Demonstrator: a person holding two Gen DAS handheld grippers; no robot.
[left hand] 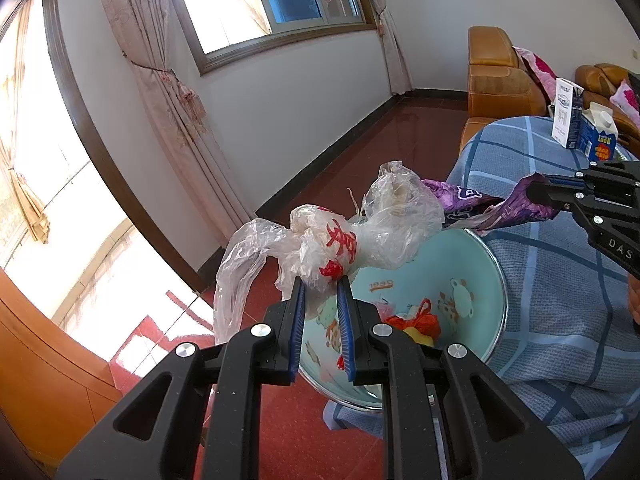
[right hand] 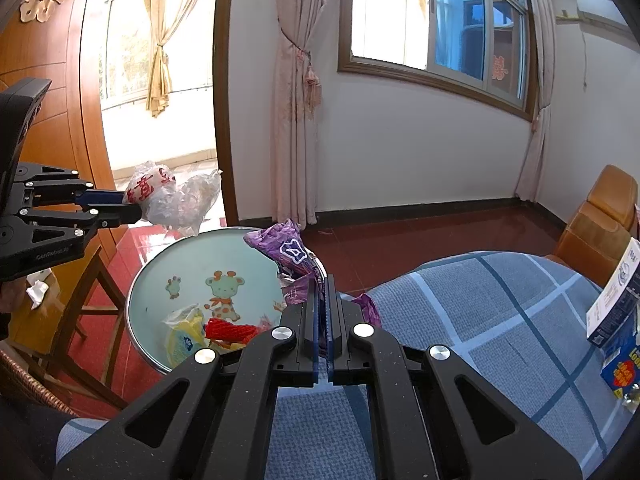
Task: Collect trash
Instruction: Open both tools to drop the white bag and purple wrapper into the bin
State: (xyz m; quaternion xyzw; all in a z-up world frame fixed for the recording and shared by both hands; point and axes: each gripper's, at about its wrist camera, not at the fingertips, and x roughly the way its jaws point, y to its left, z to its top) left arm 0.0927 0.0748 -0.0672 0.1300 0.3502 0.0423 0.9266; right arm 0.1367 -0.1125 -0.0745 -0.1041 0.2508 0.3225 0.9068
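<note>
- The left hand-held gripper (left hand: 322, 284) pinches a crumpled clear plastic bag (left hand: 352, 236) with red print between its blue pads; the bag hangs in the air above the 10 o'clock edge of the basin in the left wrist view.
- From the right wrist view, that same left hand-held gripper (right hand: 136, 206) enters from 9 o'clock, with the clear plastic bag (right hand: 172, 200) bunched at its tip, above and apart from the basin.
- The right hand-held gripper (right hand: 322, 292) is clamped tight on a purple wrapper (right hand: 288, 252) — the pads nearly meet, with only the thin foil between them.
- The purple wrapper (left hand: 492, 208) lies across the basin's far rim, toward 1 o'clock in the left wrist view, and the right hand-held gripper (left hand: 536, 194) holds its end.
- The basin (left hand: 472, 256) is round, pale teal, with cartoon animals printed inside and a shiny metal rim; it sits at the edge of the surface (right hand: 500, 312), which has a blue checked cloth.
- Inside the basin (right hand: 160, 264) lie a red bag (right hand: 230, 330) and a yellow wrapper (right hand: 186, 336), touching each other near 6 o'clock.
- Two cartons (left hand: 582, 126) stand side by side on the cloth, at about 2 o'clock from the basin — well apart from it.
</note>
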